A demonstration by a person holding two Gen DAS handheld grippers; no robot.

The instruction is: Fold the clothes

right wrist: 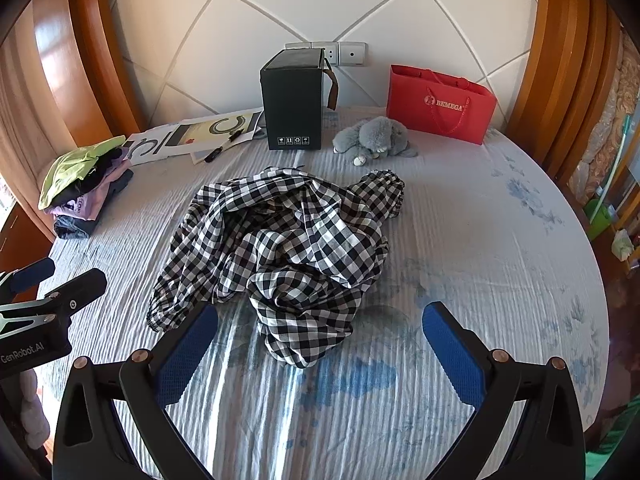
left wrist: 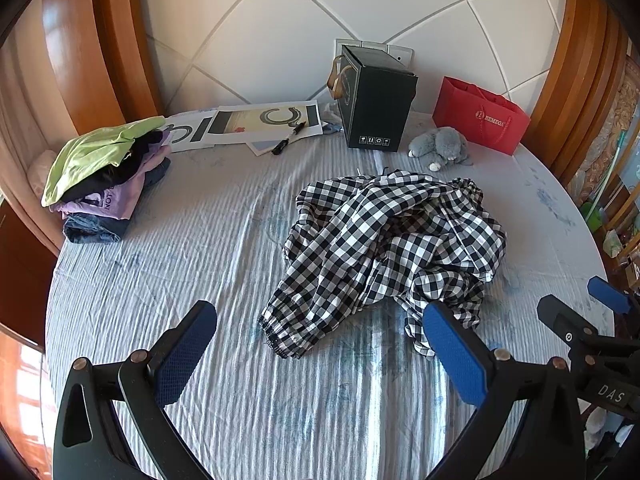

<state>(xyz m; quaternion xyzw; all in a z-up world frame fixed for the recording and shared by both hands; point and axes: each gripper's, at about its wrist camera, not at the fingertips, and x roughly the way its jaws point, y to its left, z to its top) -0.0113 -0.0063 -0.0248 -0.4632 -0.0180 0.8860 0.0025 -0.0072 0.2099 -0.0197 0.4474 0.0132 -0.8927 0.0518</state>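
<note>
A crumpled black-and-white checked cotton garment (right wrist: 288, 256) lies mid-bed on the pale blue sheet (right wrist: 480, 240), near a grey plush toy (right wrist: 374, 138); its shape is seemingly a shirt. Left gripper (left wrist: 320, 354) and right gripper (right wrist: 320, 354) gape wide, empty

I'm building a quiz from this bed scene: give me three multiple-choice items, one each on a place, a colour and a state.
1. Where does the grey plush toy lie?
A. in front of the red bag
B. on the clothes pile
C. inside the black box

2. What colour is the top piece of the clothes pile?
A. red
B. light green
C. white

3. How does the checked garment lie?
A. folded flat
B. crumpled in a heap
C. gripped and lifted

Answers: 1 A, the toy lies on the bed just before the bag; 2 B, green cloth tops the stack; 3 B, it is bunched, and both grippers are open, off it.
</note>
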